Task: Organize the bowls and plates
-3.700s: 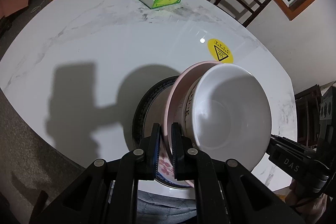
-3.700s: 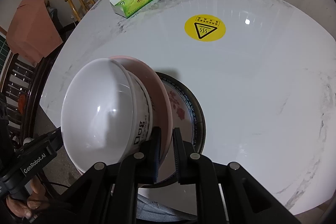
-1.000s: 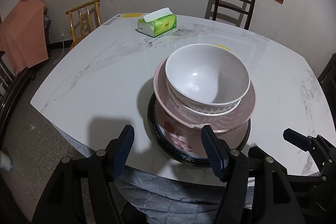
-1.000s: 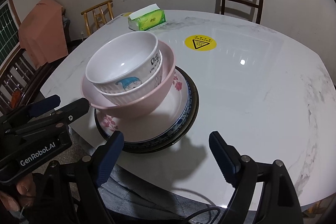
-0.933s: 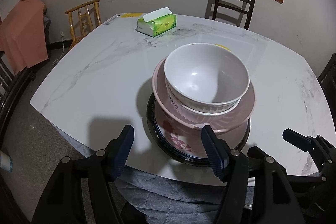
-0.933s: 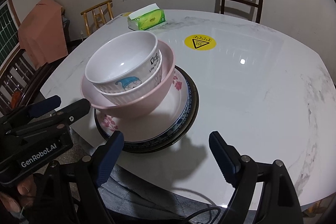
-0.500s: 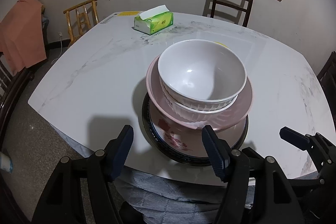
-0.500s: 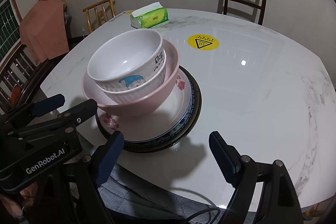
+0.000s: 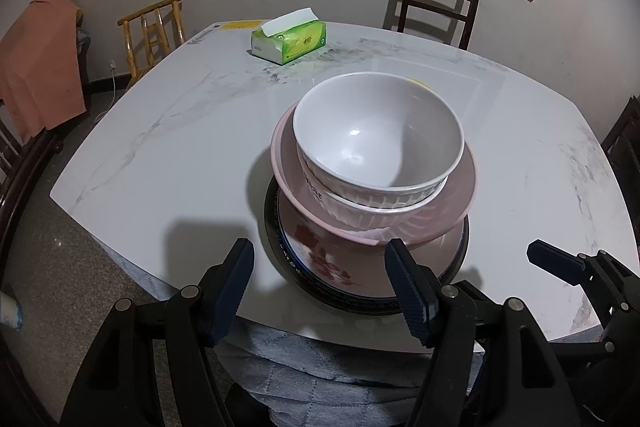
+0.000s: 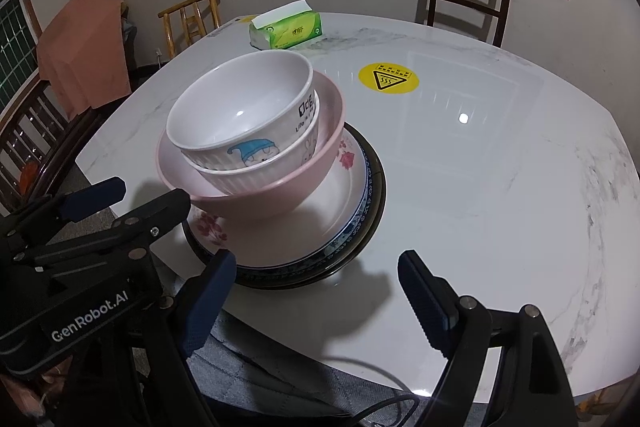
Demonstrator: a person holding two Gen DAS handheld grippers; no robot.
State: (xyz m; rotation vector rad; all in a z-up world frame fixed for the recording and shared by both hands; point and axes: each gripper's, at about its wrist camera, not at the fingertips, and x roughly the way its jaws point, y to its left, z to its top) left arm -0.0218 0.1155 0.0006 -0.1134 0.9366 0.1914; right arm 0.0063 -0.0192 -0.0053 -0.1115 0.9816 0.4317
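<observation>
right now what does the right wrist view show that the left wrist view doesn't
Only the right wrist view shows the full yellow warning sticker and the cartoon print on the white bowl. Only the left wrist view shows the table's near left corner and the floor beside it. Both show the bowls stacked in the pink bowl on the plates, the tissue pack, and both hand-held grippers, left and right, open and empty.

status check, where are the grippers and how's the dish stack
Left gripper open, empty, short of the stack. Right gripper open, empty. White bowl nested in pink bowl on floral plate. Tissue pack far off, nothing in the way.
</observation>
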